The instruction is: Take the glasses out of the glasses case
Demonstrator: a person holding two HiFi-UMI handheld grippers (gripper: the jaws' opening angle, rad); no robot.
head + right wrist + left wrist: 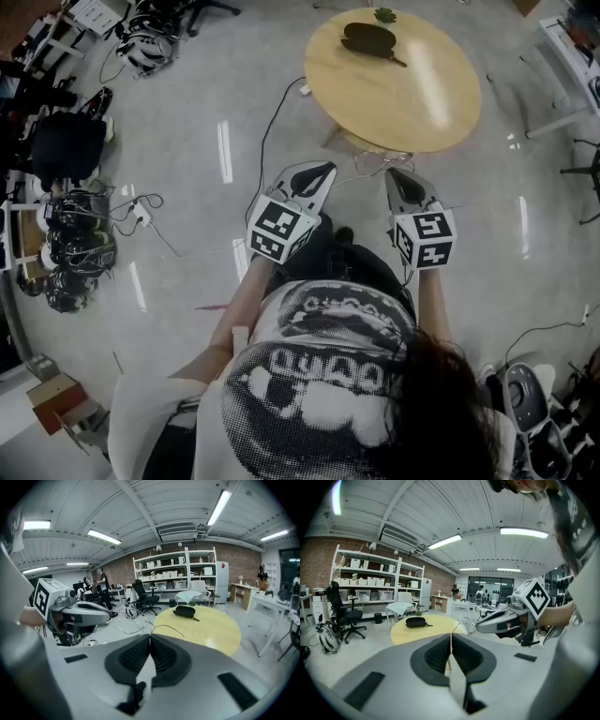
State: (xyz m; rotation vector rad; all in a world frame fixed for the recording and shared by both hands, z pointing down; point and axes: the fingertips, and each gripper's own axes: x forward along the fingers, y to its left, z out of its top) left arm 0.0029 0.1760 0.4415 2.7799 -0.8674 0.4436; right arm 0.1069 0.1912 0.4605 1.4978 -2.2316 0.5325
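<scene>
Glasses case point(368, 38) lies on round wooden table point(433, 89) over grey floor point(187, 225)

Glossy wood table point(441, 103); matt glasses case point(368, 39)

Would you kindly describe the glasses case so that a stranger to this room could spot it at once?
Find the round, pale wooden table ahead of the person. Near its far edge lies the glasses case, a dark, flattish oval. Its only neighbour is a small green plant; the case is black, larger, and has a thin tail sticking out.
</scene>
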